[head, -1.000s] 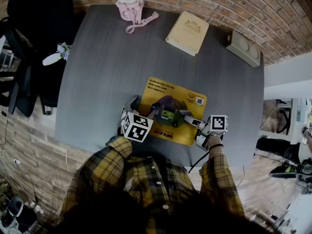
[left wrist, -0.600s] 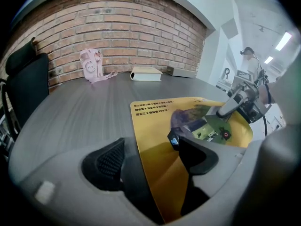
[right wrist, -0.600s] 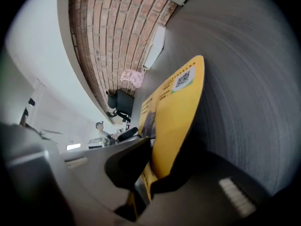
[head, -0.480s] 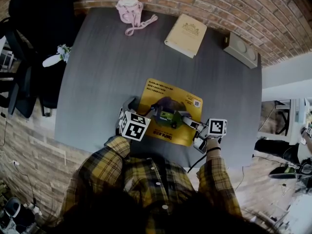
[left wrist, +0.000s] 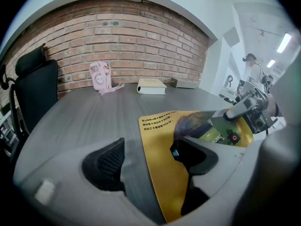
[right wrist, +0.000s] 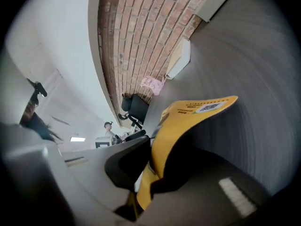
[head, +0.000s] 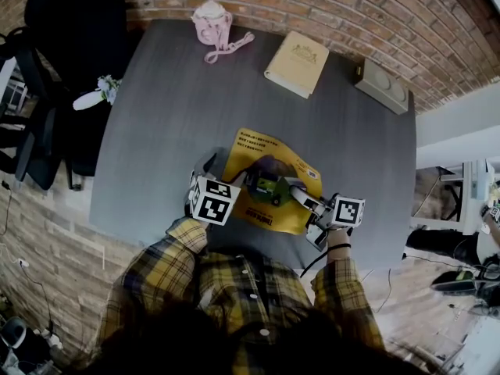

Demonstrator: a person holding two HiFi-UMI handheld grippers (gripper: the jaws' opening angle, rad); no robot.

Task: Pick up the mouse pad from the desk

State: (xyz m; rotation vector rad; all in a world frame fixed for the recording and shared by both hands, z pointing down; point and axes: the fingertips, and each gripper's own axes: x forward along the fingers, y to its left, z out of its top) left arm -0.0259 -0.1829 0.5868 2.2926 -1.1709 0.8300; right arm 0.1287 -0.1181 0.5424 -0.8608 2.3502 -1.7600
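Mouse pad [head: 262, 153] — yellow, with dark printing — sits in the lower middle of the head view, near the front edge of the grey desk [head: 172, 116]. The right gripper [right wrist: 153, 168] has its jaws pressed together on the pad's right-hand edge, and in the right gripper view the yellow sheet curves up and away from the desk between them. The left gripper [left wrist: 150, 157] stands with its jaws spread. In the left gripper view the pad's left edge lies between them, one jaw over the bare desk and the other over the yellow surface — neither pad presses on it. Toward the top of the head view lie a pink pouch [head: 212, 20], a cream book [head: 297, 63] and a grey box [head: 381, 86]. A black chair [head: 70, 30] stands at the upper left.
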